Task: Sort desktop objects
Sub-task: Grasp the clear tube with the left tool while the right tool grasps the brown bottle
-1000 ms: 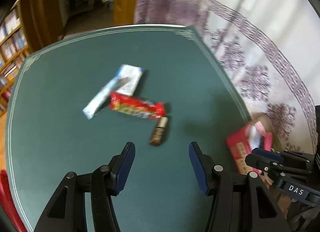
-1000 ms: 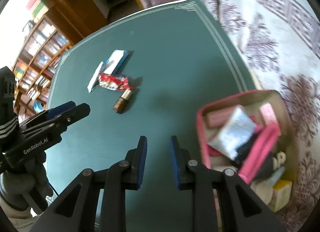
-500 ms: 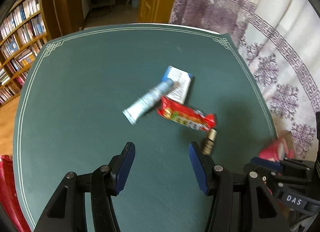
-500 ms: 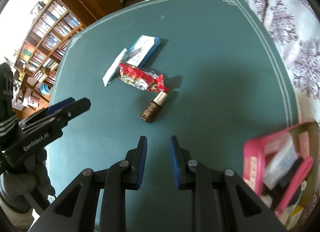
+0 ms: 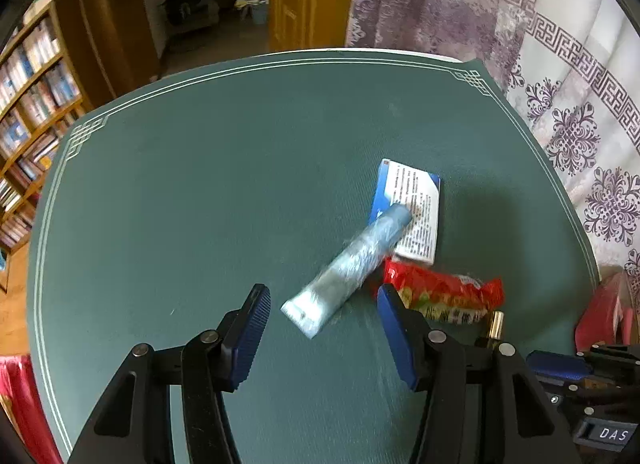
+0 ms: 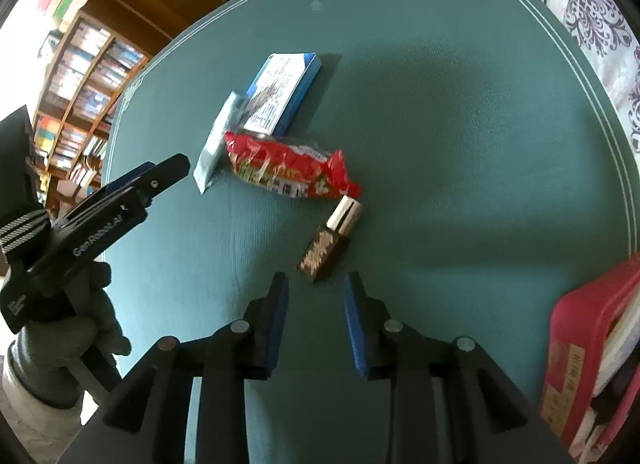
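Four loose things lie clustered on the green counter [image 6: 460, 111], and each hand-held gripper faces a different one. The right hand-held gripper [image 6: 316, 320] points at the small brown bottle [image 6: 326, 250], just beyond its fingertips; its jaws are opening, still narrow, with nothing between them. That bottle is hard and boxy with a shiny gold cap [image 6: 345, 213], its long axis running nearly along the gripper's line and leaning far-right. The left hand-held gripper [image 5: 324, 328] stands moderately wide and empty, the flat crimped end of a soft pale-blue tube [image 5: 352, 264] just beyond its tips, the tube slanting far-right onto a printed blue-and-white box [image 5: 416, 207]. A crinkly red wrapper [image 5: 440, 296] lies right of the tube. A pink case [image 6: 580, 344] sits at the right edge.
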Demonstrator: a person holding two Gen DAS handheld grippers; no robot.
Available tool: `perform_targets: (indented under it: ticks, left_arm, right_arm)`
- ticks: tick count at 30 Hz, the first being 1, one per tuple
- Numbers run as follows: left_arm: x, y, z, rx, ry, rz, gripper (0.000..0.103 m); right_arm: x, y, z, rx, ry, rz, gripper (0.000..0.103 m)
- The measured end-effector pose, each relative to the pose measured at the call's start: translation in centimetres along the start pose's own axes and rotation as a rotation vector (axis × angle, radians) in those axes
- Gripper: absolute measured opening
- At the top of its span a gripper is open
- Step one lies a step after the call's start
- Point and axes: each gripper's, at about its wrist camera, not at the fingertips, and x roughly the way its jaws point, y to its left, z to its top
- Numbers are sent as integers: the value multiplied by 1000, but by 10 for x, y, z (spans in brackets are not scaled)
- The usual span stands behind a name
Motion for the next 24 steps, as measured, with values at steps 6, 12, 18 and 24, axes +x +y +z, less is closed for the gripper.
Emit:
perform_targets:
  ticks: [6, 12, 18, 24]
  left_arm:
    - [23, -9, 12, 53, 17, -17, 57]
    - [40, -3, 17, 11, 26, -42, 57]
    - [43, 1, 17, -5, 41, -86, 43]
    - [44, 2, 12, 20, 80, -68, 32]
  right_arm:
    - [6, -3, 10, 53, -6, 16, 35]
    - [16, -1, 18, 51, 6, 6, 35]
    - [25, 2, 20, 40, 20, -7, 36]
    - [32, 3, 23, 17, 27, -47, 36]
